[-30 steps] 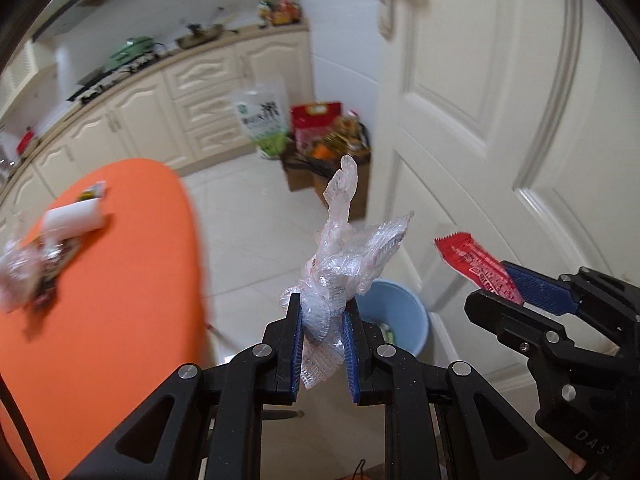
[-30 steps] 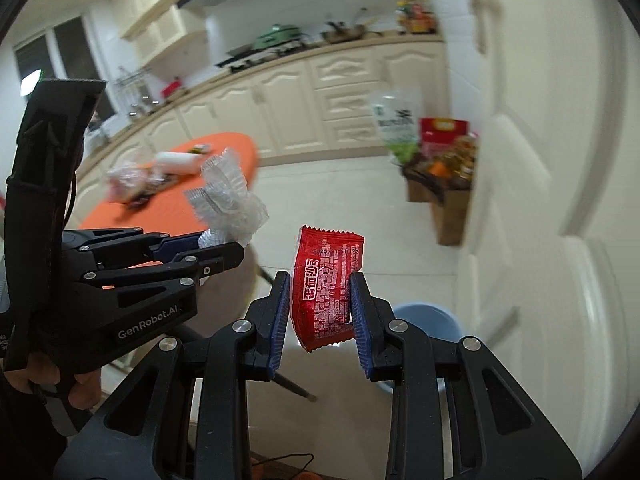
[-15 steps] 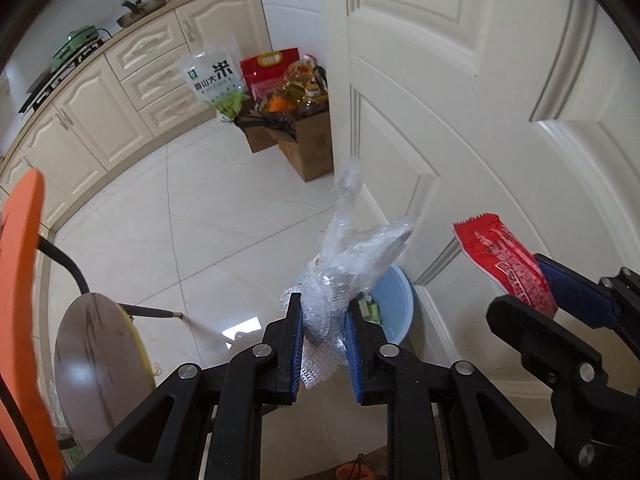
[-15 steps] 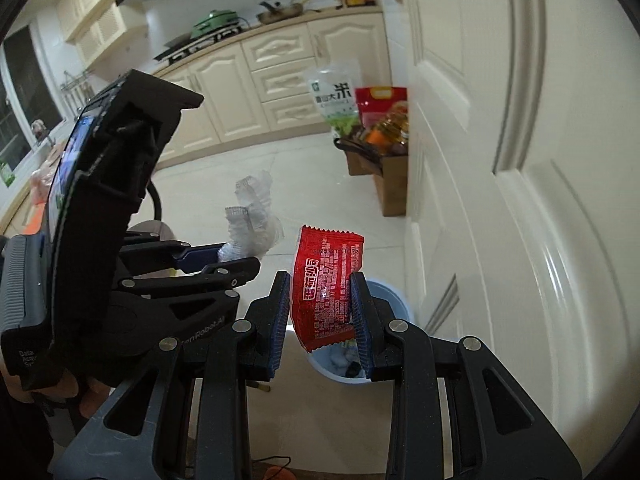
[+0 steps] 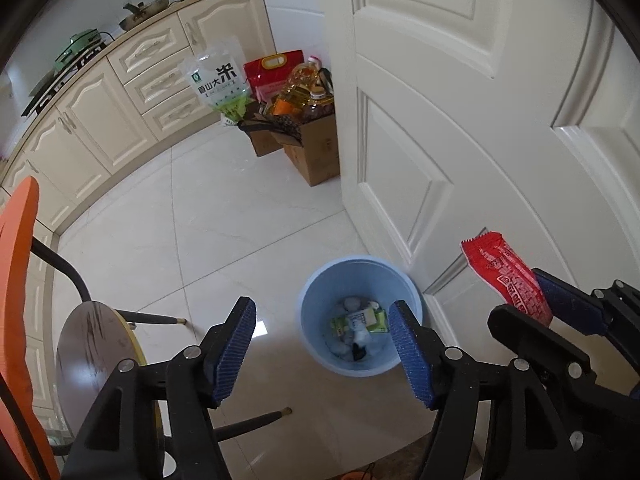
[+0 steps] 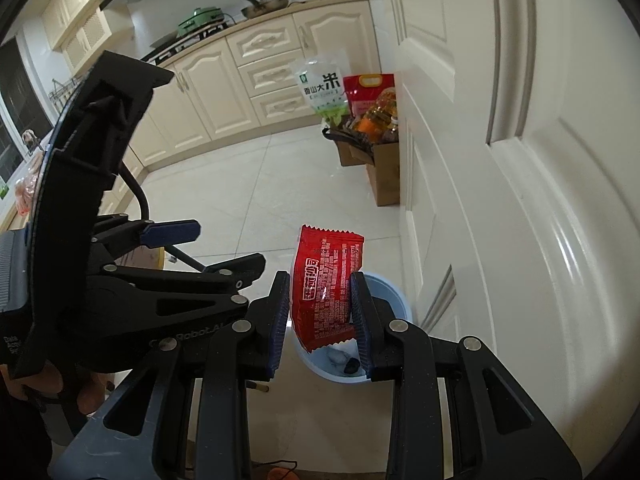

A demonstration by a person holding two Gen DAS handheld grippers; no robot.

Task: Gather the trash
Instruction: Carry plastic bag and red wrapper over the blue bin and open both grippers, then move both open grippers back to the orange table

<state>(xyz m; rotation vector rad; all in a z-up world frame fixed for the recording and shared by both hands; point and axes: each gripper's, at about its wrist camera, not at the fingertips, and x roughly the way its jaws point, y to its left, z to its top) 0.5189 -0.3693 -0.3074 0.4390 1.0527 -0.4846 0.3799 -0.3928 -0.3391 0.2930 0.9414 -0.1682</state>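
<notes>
A light blue trash bin (image 5: 320,312) stands on the white floor by the door, holding crumpled trash and a green carton (image 5: 360,320). My left gripper (image 5: 322,344) is open and empty above the bin, jaws wide apart. My right gripper (image 6: 320,312) is shut on a red snack wrapper (image 6: 324,284), held upright above the bin (image 6: 394,304). The wrapper (image 5: 504,276) and right gripper also show at the right of the left wrist view. The left gripper (image 6: 200,244) shows at the left of the right wrist view.
A white panelled door (image 5: 480,120) stands right beside the bin. Cardboard boxes with oil bottles and rice bags (image 5: 296,120) sit further along it. An orange table edge (image 5: 16,280) and a round brown stool (image 5: 96,360) are at the left. Cream cabinets (image 5: 120,112) line the back.
My left gripper has opened and the clear plastic wrapper it held is gone from its jaws. Both grippers have moved closer over the bin. The right gripper still holds the red wrapper.
</notes>
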